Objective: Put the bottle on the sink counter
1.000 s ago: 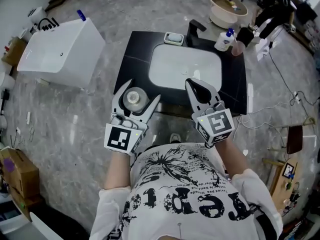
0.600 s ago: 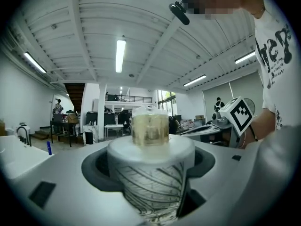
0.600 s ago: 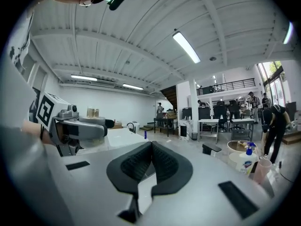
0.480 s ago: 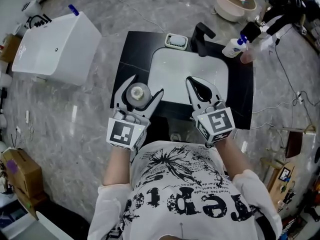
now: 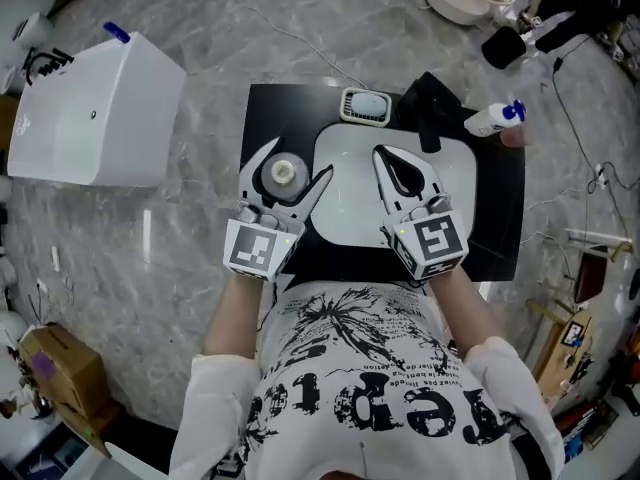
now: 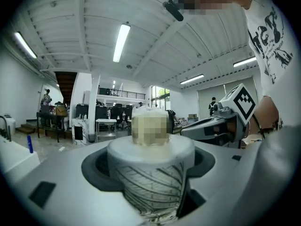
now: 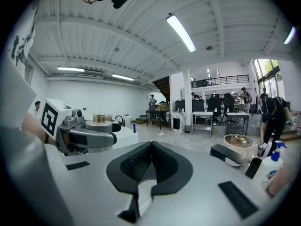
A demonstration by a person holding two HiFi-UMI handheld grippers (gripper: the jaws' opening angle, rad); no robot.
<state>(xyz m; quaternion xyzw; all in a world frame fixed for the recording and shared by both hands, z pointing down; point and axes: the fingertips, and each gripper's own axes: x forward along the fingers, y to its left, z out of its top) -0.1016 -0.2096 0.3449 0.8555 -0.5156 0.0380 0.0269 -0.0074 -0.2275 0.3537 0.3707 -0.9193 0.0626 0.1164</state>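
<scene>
While the left gripper [image 5: 291, 164] pinches the bottle [image 5: 281, 175] above the sink counter [image 5: 262, 116] left of the basin [image 5: 352, 210], a tilted release could topple it in; the right gripper [image 5: 390, 160] stays out, jaws pressed together.

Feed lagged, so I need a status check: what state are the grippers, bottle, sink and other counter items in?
left gripper: shut on the bottle.
bottle: upright, held over the left side of the sink counter; touchdown unclear.
right gripper: shut, empty.
sink basin: empty.
faucet: no water running.
spray bottle: upright, back right corner.
</scene>
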